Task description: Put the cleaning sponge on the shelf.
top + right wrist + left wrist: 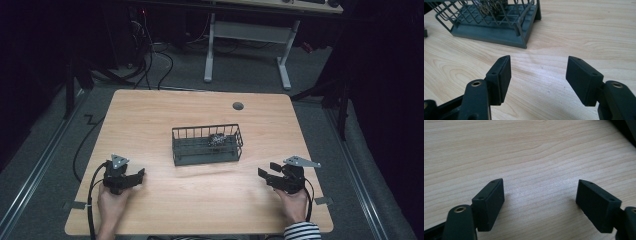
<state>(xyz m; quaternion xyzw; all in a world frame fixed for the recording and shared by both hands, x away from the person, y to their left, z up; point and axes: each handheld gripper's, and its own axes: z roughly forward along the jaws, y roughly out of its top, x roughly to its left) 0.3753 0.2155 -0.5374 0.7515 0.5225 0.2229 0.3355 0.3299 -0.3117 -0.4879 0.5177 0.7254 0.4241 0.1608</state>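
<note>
From up high I see the wire basket [207, 145] in the middle of the table [150, 115], its long side running left to right, with a shiny scrubber [217, 139] inside near its right end. My left gripper [540, 192] looks along bare wood, its jaws wide apart with nothing between them. My right gripper [539, 68] is wide apart and empty too, with the basket's [491, 30] corner pointing toward it.

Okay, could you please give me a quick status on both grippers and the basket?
Left gripper open, empty. Right gripper open, empty. Basket mid-table, scrubber inside. Nothing in the way.
</note>
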